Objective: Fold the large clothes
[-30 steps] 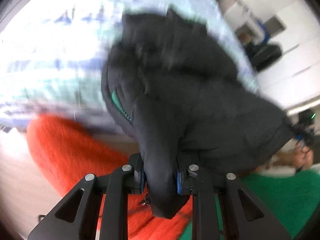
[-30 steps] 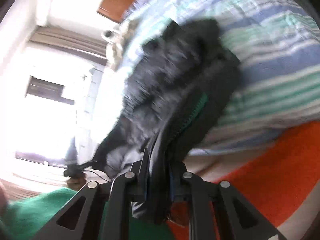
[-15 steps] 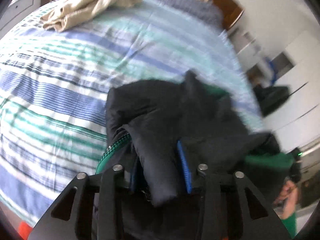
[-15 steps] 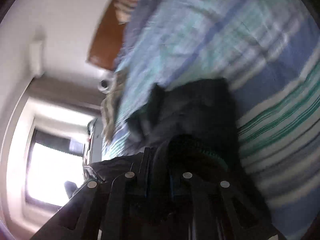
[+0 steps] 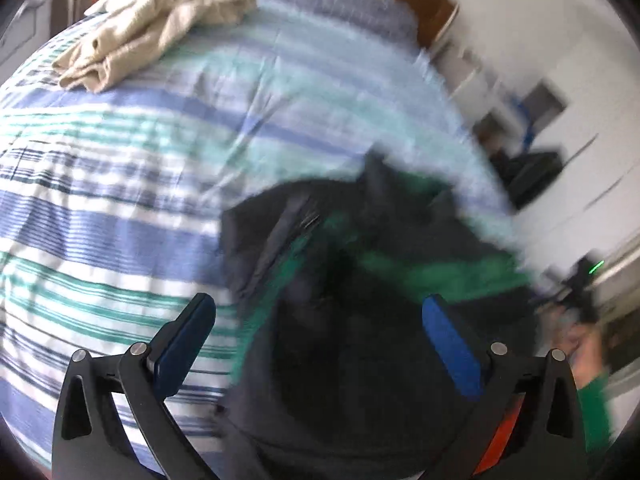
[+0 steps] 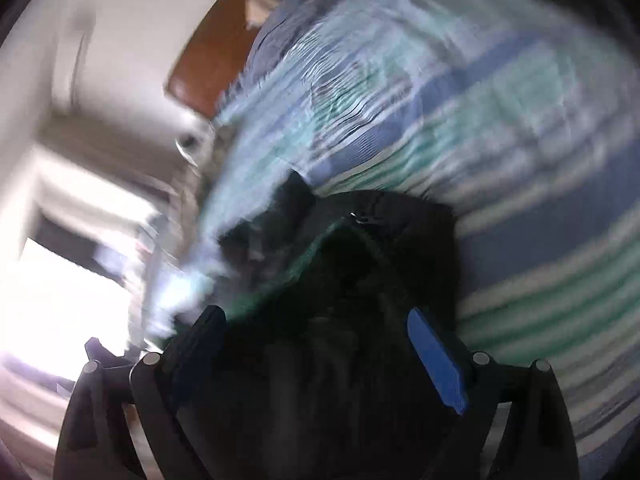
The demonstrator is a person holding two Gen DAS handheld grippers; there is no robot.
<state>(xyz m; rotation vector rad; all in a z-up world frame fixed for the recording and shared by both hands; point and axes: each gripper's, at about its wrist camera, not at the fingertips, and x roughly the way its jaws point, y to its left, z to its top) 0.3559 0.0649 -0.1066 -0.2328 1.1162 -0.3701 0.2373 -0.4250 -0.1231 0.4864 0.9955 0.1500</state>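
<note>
Both grippers, left (image 5: 318,322) and right (image 6: 316,336), have just been opening and stand spread, the dark jacket (image 5: 360,300) lying loose between their fingers on the striped bed (image 5: 120,208), equally near both

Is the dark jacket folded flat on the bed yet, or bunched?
Bunched. The dark jacket lies in a rumpled heap on the striped bedspread, green lining showing; blur hides any neat fold.

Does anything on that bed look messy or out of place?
Yes. The dark jacket lies bunched in a heap on the striped bedspread, green lining showing, not yet folded. A beige garment lies crumpled near the headboard.
</note>
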